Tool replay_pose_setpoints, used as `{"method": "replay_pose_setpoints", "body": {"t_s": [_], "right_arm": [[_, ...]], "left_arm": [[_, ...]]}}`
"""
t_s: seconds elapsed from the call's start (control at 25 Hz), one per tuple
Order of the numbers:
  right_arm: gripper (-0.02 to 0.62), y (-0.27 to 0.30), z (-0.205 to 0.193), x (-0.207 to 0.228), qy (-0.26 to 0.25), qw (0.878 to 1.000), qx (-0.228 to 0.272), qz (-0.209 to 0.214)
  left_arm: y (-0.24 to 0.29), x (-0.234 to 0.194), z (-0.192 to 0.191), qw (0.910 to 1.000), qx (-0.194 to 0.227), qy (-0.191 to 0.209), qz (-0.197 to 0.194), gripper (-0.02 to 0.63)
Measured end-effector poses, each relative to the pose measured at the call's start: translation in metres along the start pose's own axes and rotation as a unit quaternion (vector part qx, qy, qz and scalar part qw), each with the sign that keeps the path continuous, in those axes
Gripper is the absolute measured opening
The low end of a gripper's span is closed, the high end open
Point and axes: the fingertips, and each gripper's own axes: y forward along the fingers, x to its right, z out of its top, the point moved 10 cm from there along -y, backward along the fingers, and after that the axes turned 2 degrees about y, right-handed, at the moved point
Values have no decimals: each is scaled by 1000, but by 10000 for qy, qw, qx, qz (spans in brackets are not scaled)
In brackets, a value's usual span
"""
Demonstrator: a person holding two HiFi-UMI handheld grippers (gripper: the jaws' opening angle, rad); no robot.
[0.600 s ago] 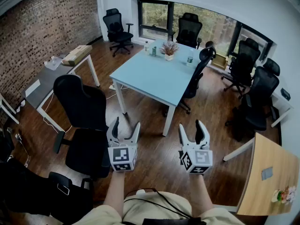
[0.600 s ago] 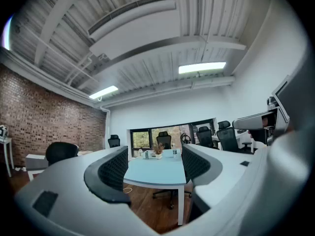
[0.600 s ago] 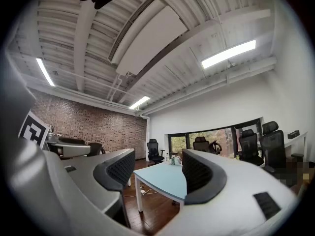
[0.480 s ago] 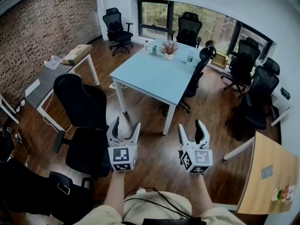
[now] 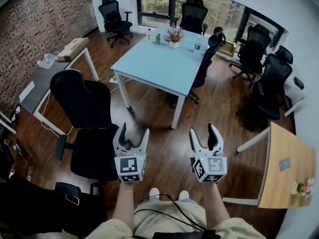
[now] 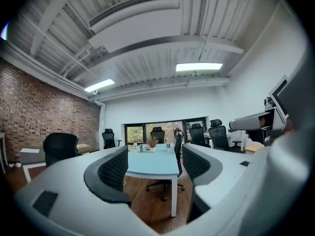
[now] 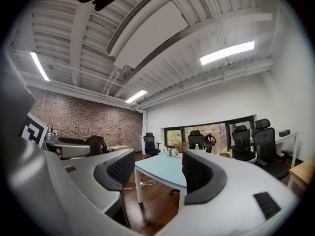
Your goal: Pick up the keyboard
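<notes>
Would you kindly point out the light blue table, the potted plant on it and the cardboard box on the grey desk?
light blue table (image 5: 154,68), head view, bare middle of its top.
potted plant (image 5: 174,36), head view, its foliage.
cardboard box (image 5: 73,49), head view, middle of its top face.

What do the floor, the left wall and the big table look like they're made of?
The floor looks like dark brown wood planks or laminate, slightly glossy: plank seams and soft reflections show. The wall is bare red-brown brick, matte, with mortar lines visible. The table has a smooth pale blue top, probably laminate. Its legs are white, likely painted metal.
</notes>
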Motion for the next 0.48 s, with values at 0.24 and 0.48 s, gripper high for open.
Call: {"method": "replay_pose_setpoints", "body": {"t_s": [0.24,0.48], "right_arm": [[313,-42,-11,11,-137,9967,-126,-790],[313,-110,-3,52,-101,9844,237,-1739]], "left_arm": [[20,28,-17,9961,58,-35,-875,333],[43,99,5,9802,308,-11,-1954,333]]}}
